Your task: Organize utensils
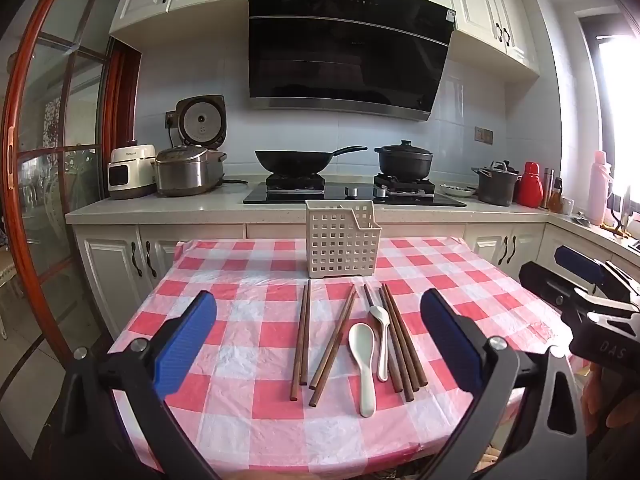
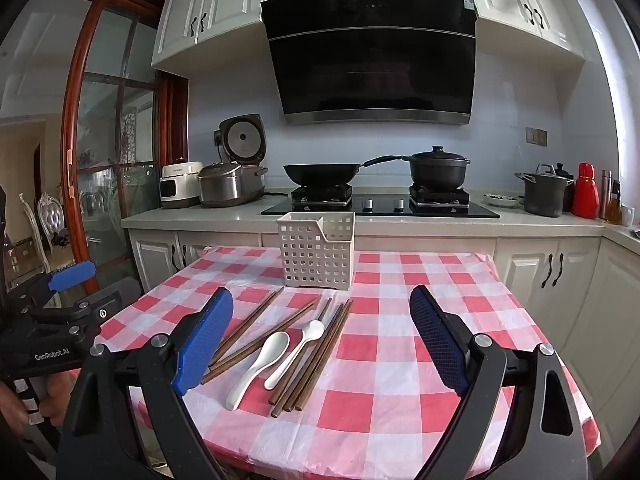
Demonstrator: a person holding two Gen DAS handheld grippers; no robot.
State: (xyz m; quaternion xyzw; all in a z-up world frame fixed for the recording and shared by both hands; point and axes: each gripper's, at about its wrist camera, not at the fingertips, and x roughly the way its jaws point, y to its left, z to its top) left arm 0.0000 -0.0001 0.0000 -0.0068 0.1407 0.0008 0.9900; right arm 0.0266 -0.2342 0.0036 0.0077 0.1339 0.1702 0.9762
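Several brown wooden chopsticks and two white spoons, a large one and a small one, lie on the red-and-white checked table. A white perforated utensil basket stands empty behind them. My left gripper is open, above the near table edge, in front of the utensils. My right gripper is open too, to the right of the left one. Both hold nothing.
Behind the table runs a kitchen counter with rice cookers, a hob with a wok and a black pot, and bottles at the right. A glass door stands left.
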